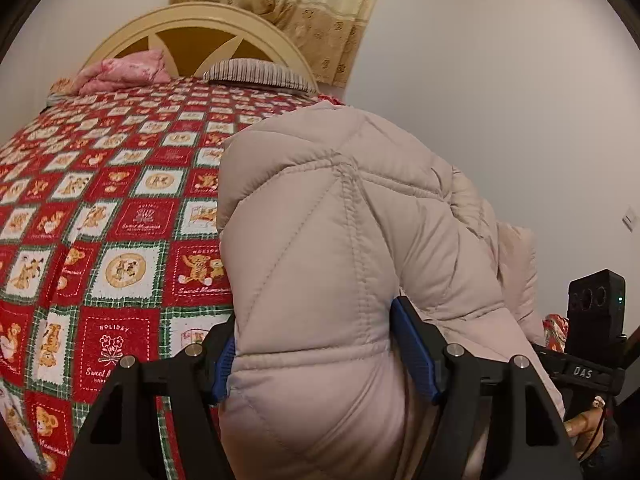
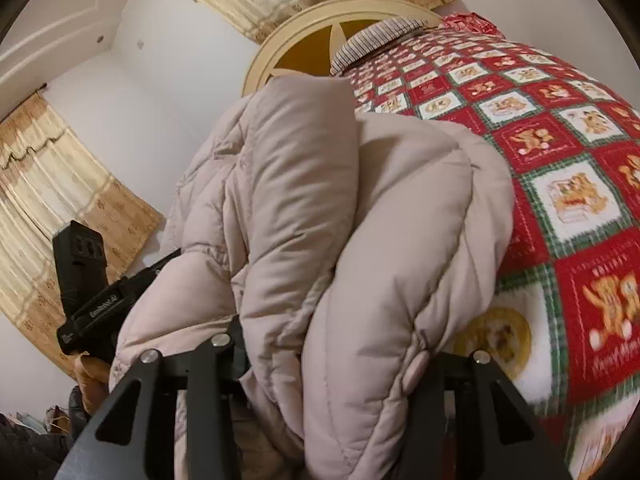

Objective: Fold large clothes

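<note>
Lifting is the step in hand: you have both grippers on the jacket, a bulky beige quilted one, and it bunches up off the bed instead of lying flat.

Left gripper: blue pads pinch a thick quilted fold, one pad on each side, with padding bulging between them. The grip looks full, not an edge pinch.

Right gripper: the jaws bracket a fat roll of the jacket, but cloth covers both fingertips. I read it as clamped on that roll, though no pad contact shows.

Position: in the left view the jacket fills the centre out to 3 o'clock, with the red bear-print bedspread at 9 o'clock and the headboard and pillows at 11 to 12. In the right view the jacket hangs from 12 down to 6, the bedspread lies at 3, and the left gripper sits at 9 with a hand below it.

Judgement: early in the fold, since no flat layer is laid yet and the bulk is gathered.

Next move calls for: spreading your hands apart to draw the jacket taut, then lowering it onto the bedspread so that it lies flat. Watch for padding slipping out of the right-hand grip.
</note>
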Demonstrator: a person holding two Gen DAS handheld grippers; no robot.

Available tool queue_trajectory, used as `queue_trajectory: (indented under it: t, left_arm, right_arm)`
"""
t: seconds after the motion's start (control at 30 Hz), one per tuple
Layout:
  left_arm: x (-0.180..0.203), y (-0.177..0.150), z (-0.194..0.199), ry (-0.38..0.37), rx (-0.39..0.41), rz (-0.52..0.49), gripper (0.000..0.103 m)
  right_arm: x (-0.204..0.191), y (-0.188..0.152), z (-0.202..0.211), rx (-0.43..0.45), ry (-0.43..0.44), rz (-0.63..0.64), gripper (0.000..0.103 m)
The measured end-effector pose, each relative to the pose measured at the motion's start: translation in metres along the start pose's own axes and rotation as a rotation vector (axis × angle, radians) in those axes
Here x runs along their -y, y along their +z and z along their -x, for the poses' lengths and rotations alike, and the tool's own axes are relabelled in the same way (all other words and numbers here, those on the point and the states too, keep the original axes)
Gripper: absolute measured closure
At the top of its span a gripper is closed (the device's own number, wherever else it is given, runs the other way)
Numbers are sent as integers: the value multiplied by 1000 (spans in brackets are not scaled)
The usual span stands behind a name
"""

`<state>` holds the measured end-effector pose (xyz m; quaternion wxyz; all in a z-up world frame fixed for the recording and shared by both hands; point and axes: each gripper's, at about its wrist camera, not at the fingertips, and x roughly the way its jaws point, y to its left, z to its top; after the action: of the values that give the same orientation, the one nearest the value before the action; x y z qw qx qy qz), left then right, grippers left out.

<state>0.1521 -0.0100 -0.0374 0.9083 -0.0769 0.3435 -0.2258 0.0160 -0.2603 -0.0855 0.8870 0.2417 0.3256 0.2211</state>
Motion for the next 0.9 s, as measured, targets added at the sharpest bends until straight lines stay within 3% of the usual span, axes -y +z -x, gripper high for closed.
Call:
queue_trajectory:
  t: [0.53, 0.9]
  left_arm:
    - [66, -15, 17, -49, 24, -125, 35]
    - [115, -19, 5, -149, 0, -163, 35]
  right_arm:
    - [-4, -25, 75, 102, 14, -8, 61]
    - [4, -34, 130, 186, -6, 9, 62]
